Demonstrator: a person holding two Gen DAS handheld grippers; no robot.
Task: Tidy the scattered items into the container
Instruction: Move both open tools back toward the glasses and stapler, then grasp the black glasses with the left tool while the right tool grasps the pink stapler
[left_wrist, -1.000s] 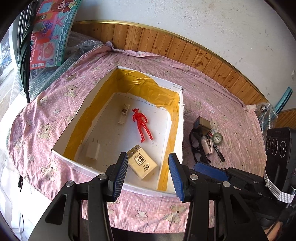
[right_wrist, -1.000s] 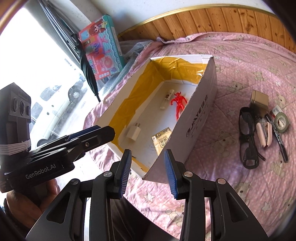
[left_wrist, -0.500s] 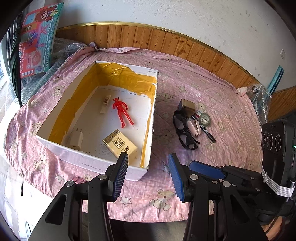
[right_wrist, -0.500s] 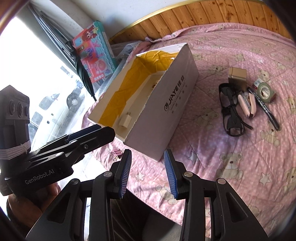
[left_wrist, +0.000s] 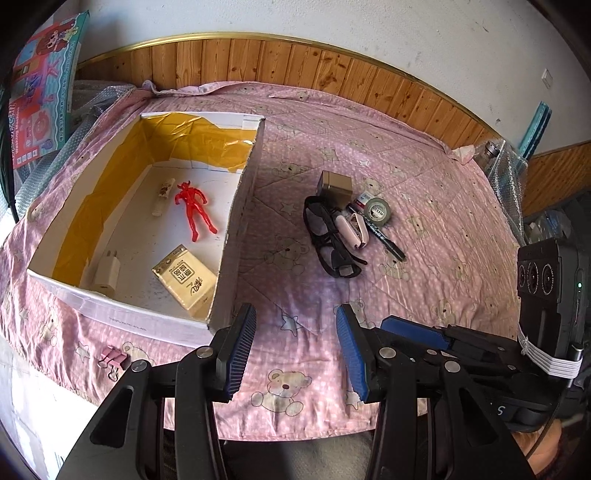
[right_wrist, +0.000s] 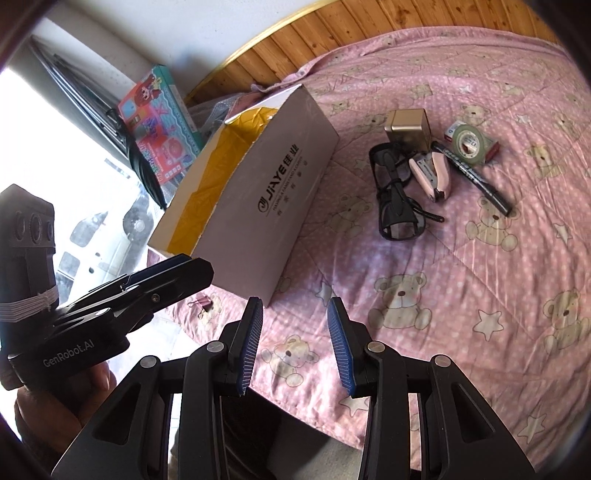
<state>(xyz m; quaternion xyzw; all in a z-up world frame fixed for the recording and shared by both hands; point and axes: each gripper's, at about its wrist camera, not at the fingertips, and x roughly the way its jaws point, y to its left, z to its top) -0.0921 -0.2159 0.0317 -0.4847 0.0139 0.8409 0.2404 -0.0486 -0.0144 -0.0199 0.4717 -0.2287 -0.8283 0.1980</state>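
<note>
1. Nearest, both tongs are seen held over the near edge of the pink bear-print cloth (left_wrist: 295, 295). The left gripper (left_wrist: 295, 350) is spread wide with nothing between its blue pads; the right gripper (right_wrist: 295, 347) is likewise released and empty.
2. A pink binder clip (left_wrist: 112, 360) is noted on the cloth just outside the near wall of the container (left_wrist: 236, 225), to the near left, closest to the left gripper.
3. The container, a white cardboard box lined in yellow, is placed to the left. Already inside are a yellow packet (left_wrist: 184, 282), a white charger plug (left_wrist: 107, 273), a red figure (left_wrist: 194, 208) and a small tube (left_wrist: 163, 195).
4. Farther and to the right, well apart from the box, the untidied cluster is found: black glasses (left_wrist: 328, 236), a pink stapler (left_wrist: 352, 230), a black marker (left_wrist: 380, 232), a roll of tape (left_wrist: 378, 210) and a gold box (left_wrist: 336, 184), touching or overlapping one another.
5. The cluster lies ahead and slightly right of both tongs. The glasses' long axis runs near to far; the marker's is slanted from far left to near right.
6. The right gripper is judged the nearer to the cluster, so a forward reach by it seems called for; the overlap could cause neighbours to be dragged.
</note>
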